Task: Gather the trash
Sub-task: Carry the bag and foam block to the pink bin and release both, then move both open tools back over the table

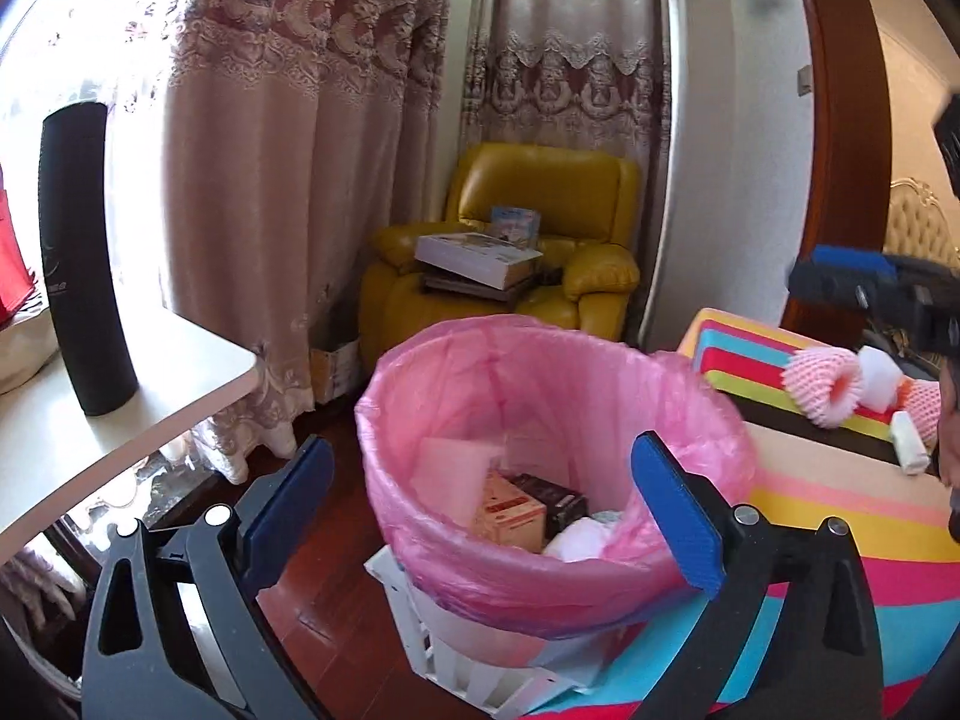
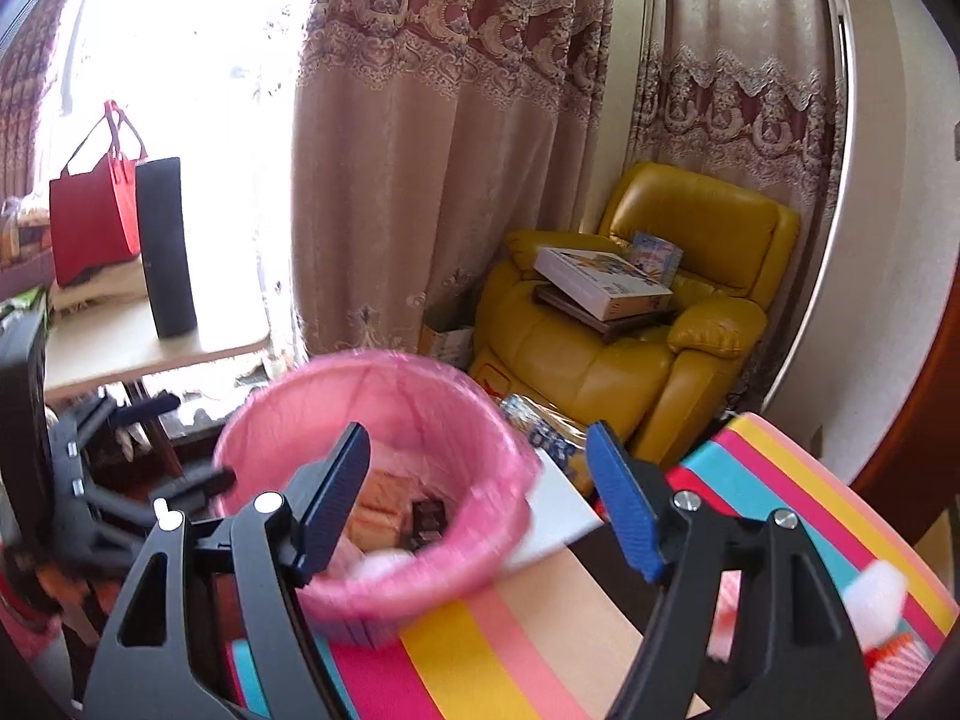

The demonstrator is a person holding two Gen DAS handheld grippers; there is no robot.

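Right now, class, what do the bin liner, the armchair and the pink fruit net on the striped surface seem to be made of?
Bin liner: thin pink plastic film, translucent and crinkled over the rim.
Armchair: yellow leather or a look-alike, glossy, with padded creases.
Fruit net: likely foam mesh, matte pink, with an open lattice rolled into a ring.

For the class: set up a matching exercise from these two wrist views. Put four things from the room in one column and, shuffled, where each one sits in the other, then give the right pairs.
Things
1. black cylinder
2. stack of books
3. small cartons
4. pink foam net

Places
A. inside the pink-lined bin
B. on the striped surface
C. on the white table
D. on the yellow armchair

Pairs: 1-C, 2-D, 3-A, 4-B
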